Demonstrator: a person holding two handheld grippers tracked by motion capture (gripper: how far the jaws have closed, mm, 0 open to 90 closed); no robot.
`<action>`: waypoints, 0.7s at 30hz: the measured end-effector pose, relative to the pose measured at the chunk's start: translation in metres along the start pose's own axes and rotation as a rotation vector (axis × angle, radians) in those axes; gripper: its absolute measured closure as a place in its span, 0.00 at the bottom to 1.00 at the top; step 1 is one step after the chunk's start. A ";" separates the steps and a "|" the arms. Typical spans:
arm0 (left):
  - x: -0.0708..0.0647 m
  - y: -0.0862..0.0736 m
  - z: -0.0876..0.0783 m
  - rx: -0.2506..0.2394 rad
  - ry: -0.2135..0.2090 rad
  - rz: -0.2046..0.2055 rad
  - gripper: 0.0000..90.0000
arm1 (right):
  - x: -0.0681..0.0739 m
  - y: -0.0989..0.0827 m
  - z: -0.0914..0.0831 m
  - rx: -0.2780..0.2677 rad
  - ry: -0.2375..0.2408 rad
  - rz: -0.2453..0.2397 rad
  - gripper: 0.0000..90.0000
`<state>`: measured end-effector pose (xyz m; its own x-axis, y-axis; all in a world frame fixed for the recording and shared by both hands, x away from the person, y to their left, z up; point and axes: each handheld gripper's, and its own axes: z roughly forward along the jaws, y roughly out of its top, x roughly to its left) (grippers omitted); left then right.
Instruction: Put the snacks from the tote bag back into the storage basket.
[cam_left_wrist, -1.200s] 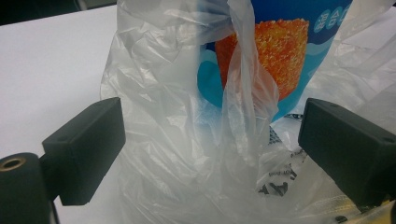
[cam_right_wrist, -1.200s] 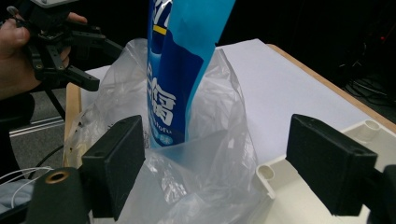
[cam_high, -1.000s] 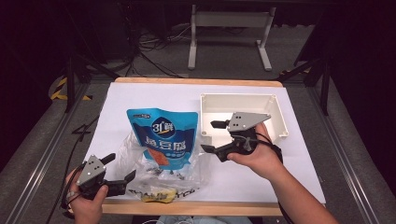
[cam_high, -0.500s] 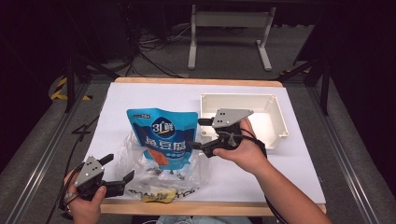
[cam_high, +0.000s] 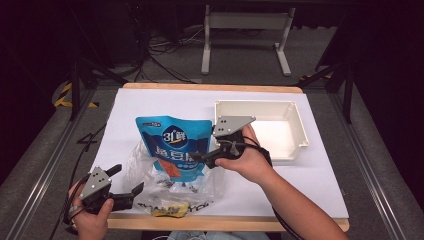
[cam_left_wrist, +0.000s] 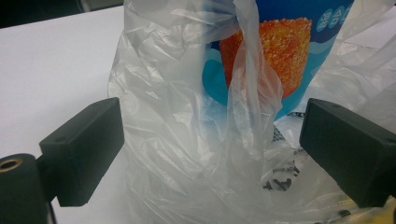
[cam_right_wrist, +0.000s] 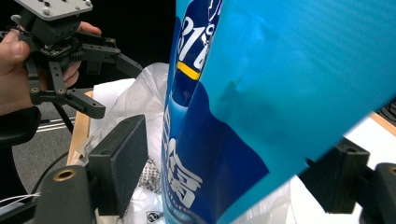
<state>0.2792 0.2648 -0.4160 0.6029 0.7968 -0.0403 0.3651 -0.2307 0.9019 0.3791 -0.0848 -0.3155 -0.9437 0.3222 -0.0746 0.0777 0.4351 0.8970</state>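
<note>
The blue pouch (cam_high: 175, 145) lies at the centre of the white surface (cam_high: 150, 105), its lower end inside a clear plastic bag (cam_high: 172, 182). At the pouch's 3 o'clock edge, the right tool (cam_high: 202, 156) is spread around that edge, not yet clenched. The left tool (cam_high: 127, 187), at 8 o'clock, gapes toward the bag, holding nothing. A white tray (cam_high: 300, 135) waits at 3 o'clock. The step looks like pulling the pouch free; next, the right tool must pinch the edge while the left pins the bag.

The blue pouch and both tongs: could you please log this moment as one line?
left tongs: open, facing clear plastic bag | right tongs: open, straddling blue pouch edge | white tray: empty
</note>
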 end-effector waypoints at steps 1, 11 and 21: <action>0.000 0.000 0.000 0.000 0.000 -0.001 0.08 | 0.000 0.000 0.002 0.001 0.002 0.001 0.25; 0.002 0.000 0.001 0.003 0.000 0.000 0.08 | 0.001 -0.002 0.015 0.008 0.003 -0.016 0.26; 0.004 -0.001 0.001 0.002 -0.003 -0.009 0.08 | 0.004 -0.006 0.027 -0.006 0.012 -0.027 0.26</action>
<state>0.2822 0.2672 -0.4174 0.6015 0.7973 -0.0494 0.3719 -0.2248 0.9006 0.3833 -0.0635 -0.3330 -0.9494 0.2998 -0.0938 0.0497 0.4383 0.8975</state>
